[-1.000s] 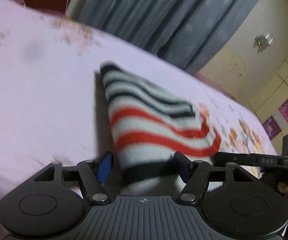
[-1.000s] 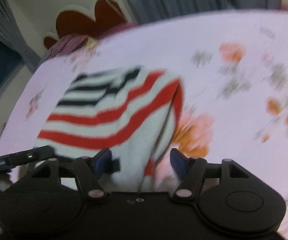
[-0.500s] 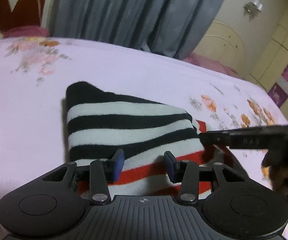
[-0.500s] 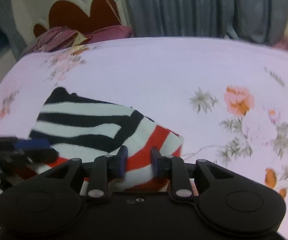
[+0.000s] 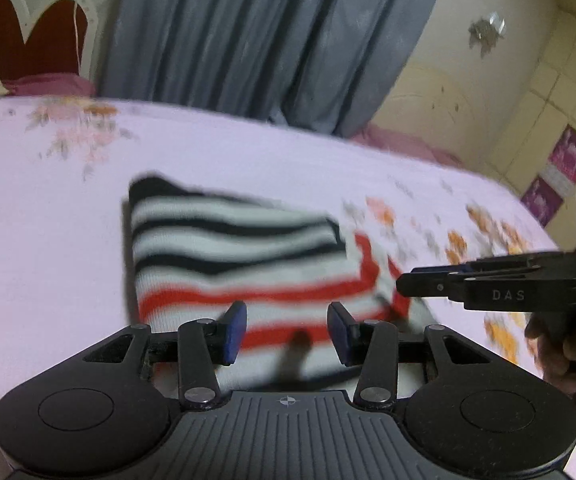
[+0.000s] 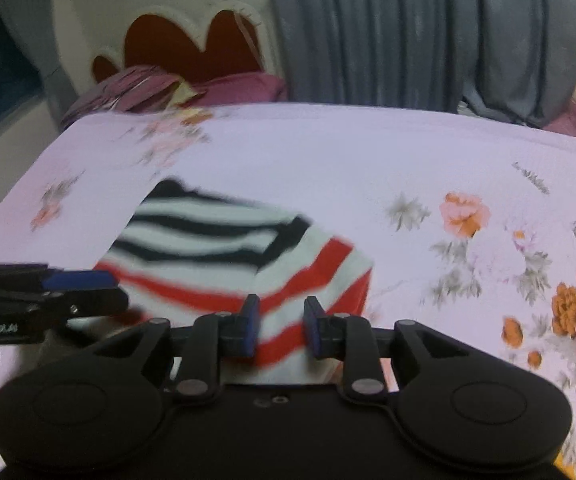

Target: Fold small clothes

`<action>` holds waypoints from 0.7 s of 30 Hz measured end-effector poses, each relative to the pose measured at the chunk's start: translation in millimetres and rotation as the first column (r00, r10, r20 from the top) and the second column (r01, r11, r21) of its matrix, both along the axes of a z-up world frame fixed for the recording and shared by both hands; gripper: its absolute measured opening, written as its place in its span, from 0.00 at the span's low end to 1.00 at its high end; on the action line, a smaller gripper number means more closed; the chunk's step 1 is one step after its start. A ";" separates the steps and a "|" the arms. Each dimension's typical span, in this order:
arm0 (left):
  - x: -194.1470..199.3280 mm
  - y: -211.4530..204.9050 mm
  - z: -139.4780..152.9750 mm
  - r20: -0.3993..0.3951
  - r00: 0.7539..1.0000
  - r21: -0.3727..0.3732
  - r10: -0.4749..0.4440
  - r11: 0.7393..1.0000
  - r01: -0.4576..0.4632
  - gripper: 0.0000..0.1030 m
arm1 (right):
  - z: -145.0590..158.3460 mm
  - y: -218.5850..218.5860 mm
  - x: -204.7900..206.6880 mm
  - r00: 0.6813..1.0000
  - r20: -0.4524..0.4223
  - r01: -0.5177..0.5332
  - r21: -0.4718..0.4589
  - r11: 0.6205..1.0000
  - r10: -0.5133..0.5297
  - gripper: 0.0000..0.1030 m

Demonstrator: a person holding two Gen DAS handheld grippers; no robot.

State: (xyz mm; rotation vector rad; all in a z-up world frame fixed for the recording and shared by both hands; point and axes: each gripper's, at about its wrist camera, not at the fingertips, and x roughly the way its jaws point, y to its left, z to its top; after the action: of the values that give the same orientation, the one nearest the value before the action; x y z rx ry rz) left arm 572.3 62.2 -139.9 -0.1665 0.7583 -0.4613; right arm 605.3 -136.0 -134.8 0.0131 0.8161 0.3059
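A small knitted garment (image 5: 239, 248) with black, white and red stripes lies folded on the bed. Its black-striped half rests on top of the red-striped half (image 6: 215, 248). My left gripper (image 5: 285, 332) hovers over the garment's near edge, half open, with nothing between its blue pads. My right gripper (image 6: 279, 328) hangs over the near right corner with a narrow gap between the pads, and the cloth seen through the gap lies below them. Each gripper shows side-on in the other's view: the right gripper (image 5: 408, 282) by the red corner, the left gripper (image 6: 115, 292) by the left edge.
The pale pink floral bed sheet (image 6: 368, 168) spreads all around the garment. Purple pillows (image 6: 147, 88) and a red-and-white headboard (image 6: 191, 48) are at the far left. Grey curtains (image 5: 267, 40) hang behind the bed. A hand (image 5: 556, 344) holds the right gripper's handle.
The garment went from raised and tilted between wide-open jaws to lying flat and folded. Both grippers narrowed their jaws, levelled out and pulled back and up from it.
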 end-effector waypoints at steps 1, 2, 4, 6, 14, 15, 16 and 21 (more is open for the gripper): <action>-2.2 -3.2 -6.0 0.000 1.000 0.043 -0.006 0.999 0.006 0.43 | -6.1 0.6 -2.3 1.000 -0.020 -0.005 -0.032 0.999 0.004 0.18; -4.0 -5.1 -10.4 0.007 1.000 0.063 -0.014 0.998 0.013 0.43 | -17.5 1.4 -2.2 0.999 -0.052 -0.003 -0.074 0.997 -0.001 0.16; -5.6 -3.9 -10.0 0.009 1.000 0.048 -0.003 0.999 0.003 0.43 | -30.3 -2.8 -3.5 0.998 -0.056 0.015 -0.061 0.998 -0.018 0.16; -9.2 -1.9 -3.6 0.012 1.000 0.051 -0.002 0.999 0.002 0.43 | -26.8 -4.5 -4.2 0.997 -0.063 0.045 -0.038 0.998 -0.047 0.16; -71.4 1.3 10.0 0.061 0.997 0.053 -0.054 0.997 0.050 0.43 | 11.5 4.9 -64.5 0.998 0.043 -0.053 0.007 0.999 0.053 0.10; -76.6 -0.4 6.5 0.056 0.997 0.068 -0.051 0.997 0.047 0.43 | 7.2 7.9 -70.1 0.997 0.030 -0.067 -0.018 0.998 0.067 0.09; -79.4 -1.8 4.0 0.053 0.998 0.074 -0.044 0.996 0.040 0.43 | 0.4 9.9 -72.5 0.998 0.010 -0.069 -0.051 0.996 0.070 0.07; -93.6 -2.0 -3.1 0.050 0.999 0.098 -0.021 0.995 0.016 0.43 | -28.9 5.1 -76.7 0.998 -0.055 -0.047 -0.065 0.997 0.043 0.00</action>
State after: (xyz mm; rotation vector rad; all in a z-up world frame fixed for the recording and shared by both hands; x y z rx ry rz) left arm 478.7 60.2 -143.1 -0.0561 0.7310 -0.4437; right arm 528.6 -130.9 -163.7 -0.0593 0.8804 0.3220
